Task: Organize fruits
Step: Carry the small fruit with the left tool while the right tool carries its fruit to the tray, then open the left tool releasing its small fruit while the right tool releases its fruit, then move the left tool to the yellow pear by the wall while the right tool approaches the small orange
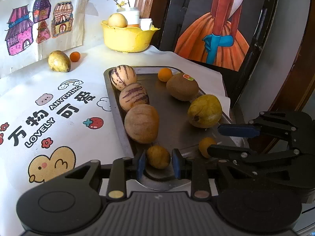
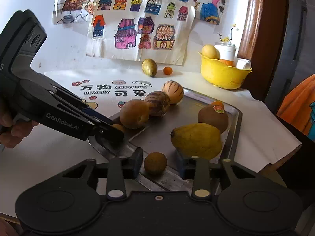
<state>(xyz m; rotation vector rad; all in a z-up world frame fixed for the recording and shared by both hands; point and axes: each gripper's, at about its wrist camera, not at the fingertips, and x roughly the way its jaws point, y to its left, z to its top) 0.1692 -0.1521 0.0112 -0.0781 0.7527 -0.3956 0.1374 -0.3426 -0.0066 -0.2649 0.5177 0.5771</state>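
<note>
Orange painted gown [image 1: 211,33], left view only

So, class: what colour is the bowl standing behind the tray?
Yellow. The bowl shows best in the left wrist view.

"LOVELY ANYTHING 万物可爱" on the tablecloth [image 1: 59,106]; "GenRoboLAI" on the left tool [image 2: 110,126].

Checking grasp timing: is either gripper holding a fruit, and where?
Neither grips yet. Left gripper and right gripper each straddle a small fruit's sides, fingers open.
</note>
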